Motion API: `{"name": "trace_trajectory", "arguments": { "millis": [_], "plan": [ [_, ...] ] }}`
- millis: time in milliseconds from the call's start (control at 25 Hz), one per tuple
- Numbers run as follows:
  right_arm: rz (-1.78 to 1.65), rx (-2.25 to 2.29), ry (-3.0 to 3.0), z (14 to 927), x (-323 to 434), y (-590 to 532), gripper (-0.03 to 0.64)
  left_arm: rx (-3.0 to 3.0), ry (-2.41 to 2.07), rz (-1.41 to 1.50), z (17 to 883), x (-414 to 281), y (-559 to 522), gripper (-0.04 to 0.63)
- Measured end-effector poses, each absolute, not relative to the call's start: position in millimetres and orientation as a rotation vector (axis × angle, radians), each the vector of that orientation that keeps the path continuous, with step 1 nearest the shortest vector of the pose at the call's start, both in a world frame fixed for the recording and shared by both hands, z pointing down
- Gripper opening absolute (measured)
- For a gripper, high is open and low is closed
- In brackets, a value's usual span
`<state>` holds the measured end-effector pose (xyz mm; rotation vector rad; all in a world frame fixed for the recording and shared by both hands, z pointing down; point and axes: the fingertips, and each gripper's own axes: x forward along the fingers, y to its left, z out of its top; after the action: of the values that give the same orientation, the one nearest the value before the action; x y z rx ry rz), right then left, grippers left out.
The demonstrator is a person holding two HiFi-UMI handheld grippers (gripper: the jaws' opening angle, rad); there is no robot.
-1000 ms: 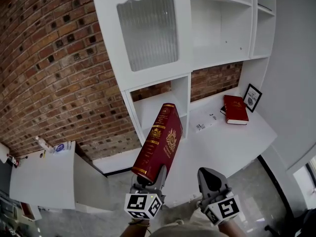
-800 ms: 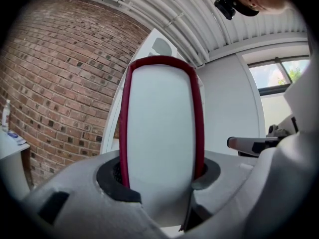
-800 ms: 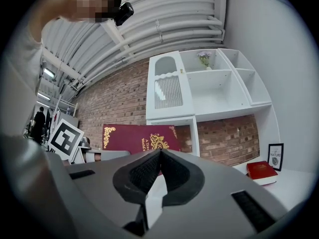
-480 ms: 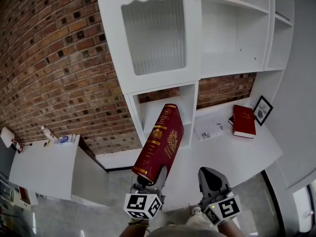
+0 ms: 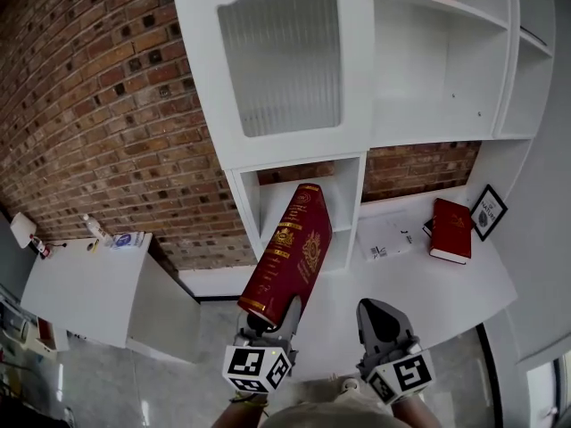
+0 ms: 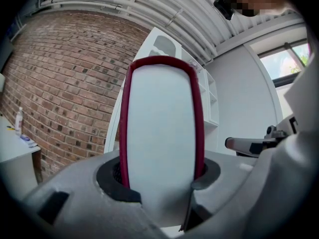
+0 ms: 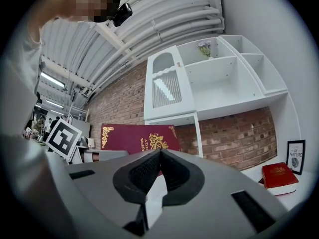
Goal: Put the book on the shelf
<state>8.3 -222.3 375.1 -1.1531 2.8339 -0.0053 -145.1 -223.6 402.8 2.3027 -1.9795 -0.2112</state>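
Grey fingers (image 5: pixel 288 317) of the left gripper (image 5: pixel 270 321) were clamped on the near end of the maroon book (image 5: pixel 290 252), pointing it mid-frame toward the bookcase's open cubby (image 5: pixel 350 212). Right gripper (image 5: pixel 379 308) was closed, empty. Best approach, I judged: line it up squarely and clear both cubby walls.

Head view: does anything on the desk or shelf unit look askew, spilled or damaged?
Nothing stands out. A red book lies flat on the desk beside loose papers, near a framed picture. The large book clamped in the left gripper is tilted, but only because it is being carried.
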Motion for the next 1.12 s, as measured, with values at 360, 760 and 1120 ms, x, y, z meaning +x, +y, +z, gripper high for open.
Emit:
{"name": "trace_trajectory", "arguments": {
  "millis": [360,760,1120],
  "plan": [
    [-0.045,-1.083,2.881,375,14,-239,0.006,2.227,-2.074,-0.194,400,-144,-232,0.230],
    [-0.033,-0.984,2.892,374,17,-255,0.006,2.147,-2.147,-0.178,402,-144,-241,0.230],
    [-0.070,-0.934,2.930,375,16,-270,0.006,2.094,-2.199,-0.164,404,-145,-250,0.230]
  ]
}}
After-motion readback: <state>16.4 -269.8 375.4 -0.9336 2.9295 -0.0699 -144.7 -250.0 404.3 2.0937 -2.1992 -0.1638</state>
